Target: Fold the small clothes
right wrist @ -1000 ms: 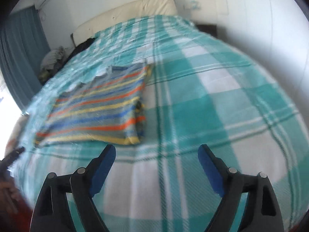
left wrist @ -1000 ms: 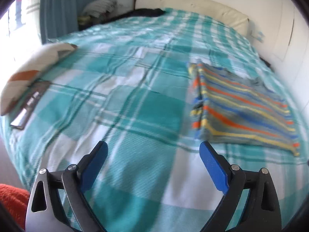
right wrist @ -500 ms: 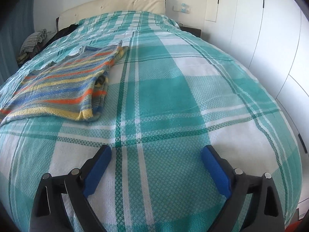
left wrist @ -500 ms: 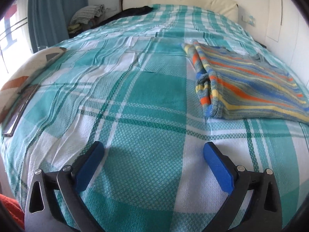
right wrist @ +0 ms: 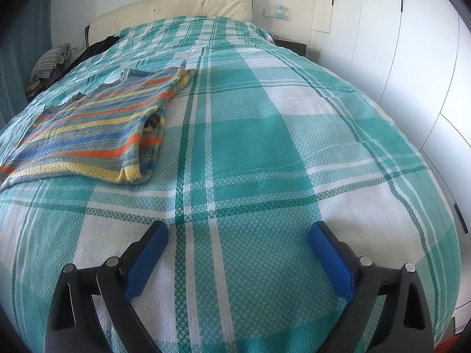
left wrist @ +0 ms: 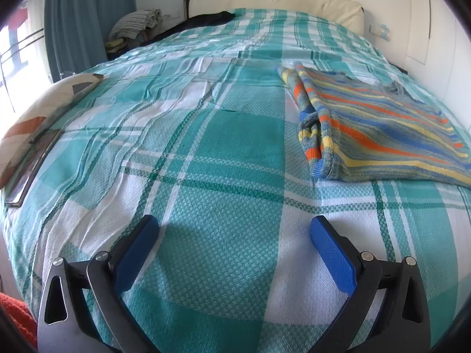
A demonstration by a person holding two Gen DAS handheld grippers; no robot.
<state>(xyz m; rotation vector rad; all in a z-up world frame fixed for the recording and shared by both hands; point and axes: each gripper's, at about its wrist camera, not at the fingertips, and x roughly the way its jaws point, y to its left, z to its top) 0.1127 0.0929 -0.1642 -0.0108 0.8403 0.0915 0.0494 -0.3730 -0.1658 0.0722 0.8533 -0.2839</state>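
Bedding fills both views: a bed (left wrist: 223, 153) covered in a teal and white checked spread, with a cream headboard (left wrist: 273, 3) at the far end. Over the last second both cameras have dropped lower and drawn in toward the mattress, and the blur has gone, so the approach looks settled and the next fold seems about to start.

On the spread lies a striped sweater (left wrist: 379, 135), orange, blue, yellow and grey, already folded at least once, with a doubled edge (left wrist: 312, 129) facing the left side and another doubled edge (right wrist: 153, 135) facing the right. It lies flat between the two views, ahead of and to the right of the left tool (left wrist: 234, 235), and ahead of and to the left of the right tool (right wrist: 238, 238).

Neither tool touches the sweater; both hover just above bare spread, short of the near hem (right wrist: 88, 173). Each has its blue pads spread wide apart with nothing between them.

At the left edge of the bed rest a patterned pillow (left wrist: 38, 117) and a dark flat tablet (left wrist: 32, 167), well apart from the sweater.
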